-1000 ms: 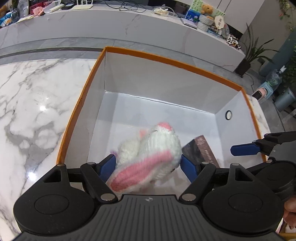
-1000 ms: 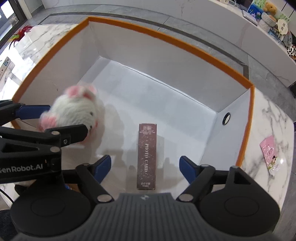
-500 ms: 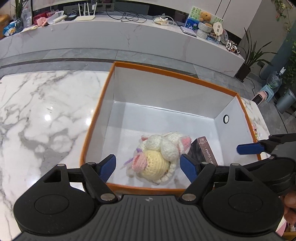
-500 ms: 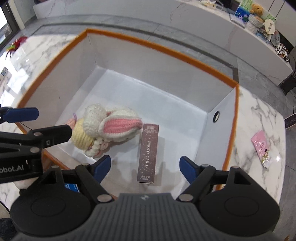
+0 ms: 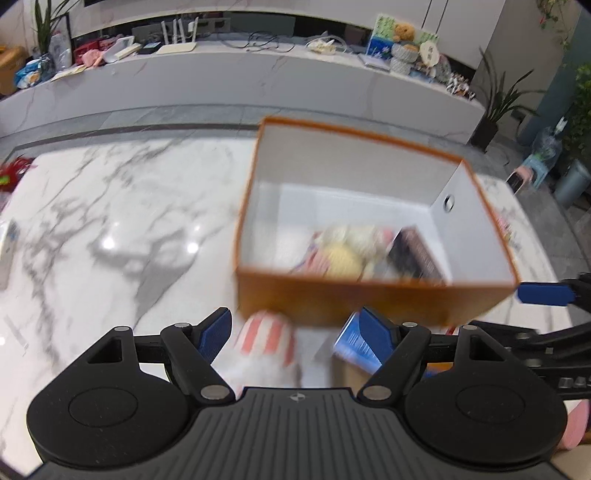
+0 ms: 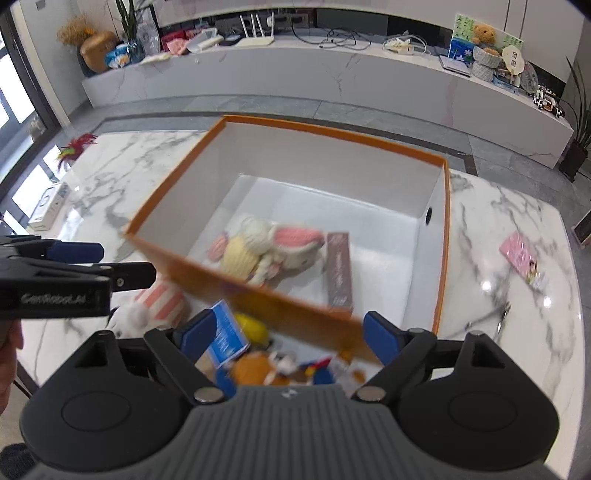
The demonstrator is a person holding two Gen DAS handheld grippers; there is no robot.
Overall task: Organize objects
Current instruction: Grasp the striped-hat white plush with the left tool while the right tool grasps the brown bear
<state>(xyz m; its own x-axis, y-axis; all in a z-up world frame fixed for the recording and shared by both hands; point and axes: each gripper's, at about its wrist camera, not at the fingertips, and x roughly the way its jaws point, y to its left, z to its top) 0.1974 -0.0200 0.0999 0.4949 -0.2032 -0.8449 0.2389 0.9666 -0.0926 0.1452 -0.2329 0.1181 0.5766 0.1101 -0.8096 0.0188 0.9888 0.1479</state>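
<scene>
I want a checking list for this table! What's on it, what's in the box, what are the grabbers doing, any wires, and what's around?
Surface: white marble table, shiny.
Job's things: orange box holds a knitted bunny beside a brown photo card box.
Clutter: striped plush, blue carton and small toys in front of the box; pink packet to its right.
Grippers: left gripper open, empty; right gripper jaws opening, empty.
Cables: wires on the far counter.
Surroundings: teddy bear, potted plants.
</scene>
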